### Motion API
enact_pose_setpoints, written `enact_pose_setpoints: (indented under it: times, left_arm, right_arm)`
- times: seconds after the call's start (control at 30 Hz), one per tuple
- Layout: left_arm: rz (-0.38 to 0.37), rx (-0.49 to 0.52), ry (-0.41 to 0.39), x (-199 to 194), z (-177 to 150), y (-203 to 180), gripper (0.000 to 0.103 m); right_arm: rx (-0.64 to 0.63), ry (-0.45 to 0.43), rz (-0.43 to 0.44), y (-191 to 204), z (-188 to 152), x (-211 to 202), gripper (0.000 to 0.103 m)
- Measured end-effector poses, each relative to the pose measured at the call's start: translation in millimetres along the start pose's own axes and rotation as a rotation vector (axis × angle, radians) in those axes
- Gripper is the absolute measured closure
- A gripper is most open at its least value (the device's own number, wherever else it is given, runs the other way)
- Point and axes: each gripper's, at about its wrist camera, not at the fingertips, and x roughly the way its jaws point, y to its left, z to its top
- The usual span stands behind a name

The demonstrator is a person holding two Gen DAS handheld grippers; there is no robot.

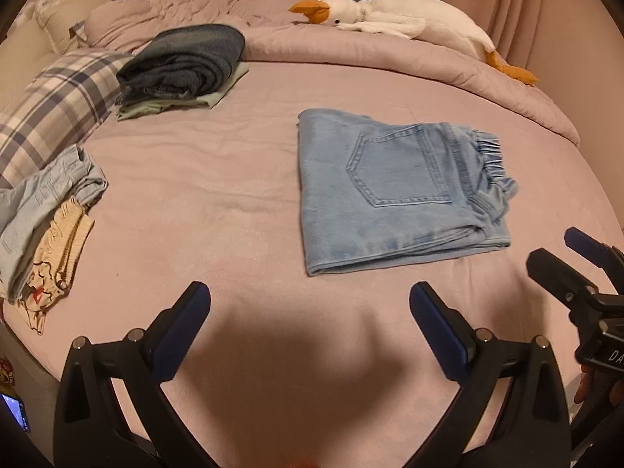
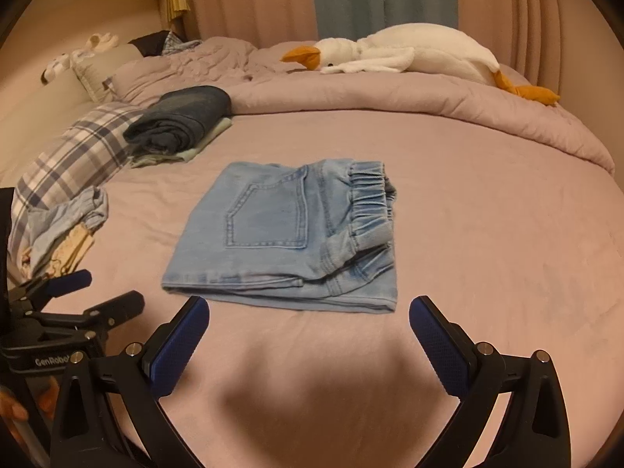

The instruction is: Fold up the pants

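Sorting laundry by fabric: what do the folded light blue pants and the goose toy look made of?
The pants look like washed, matte denim: visible stitching, a patch pocket, faded patches, gathered elastic waistband. The goose toy looks like soft white plush with orange fabric beak and feet; fibre content can't be told.

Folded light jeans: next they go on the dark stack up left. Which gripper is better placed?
Left, probably. Left gripper sits on the side of the dark stack; right gripper faces the folded jeans squarely. Both open, empty.
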Motion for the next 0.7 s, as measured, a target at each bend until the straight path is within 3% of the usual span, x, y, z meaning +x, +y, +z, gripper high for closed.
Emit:
enact_pose_setpoints:
  times: [0.7]
  left_arm:
    - [-0.002, 0.044, -0.077, -46, -5, -24, 0.001]
  right_arm:
    - [-0.019, -0.006, 0.019, 17, -6, -34, 0.001]
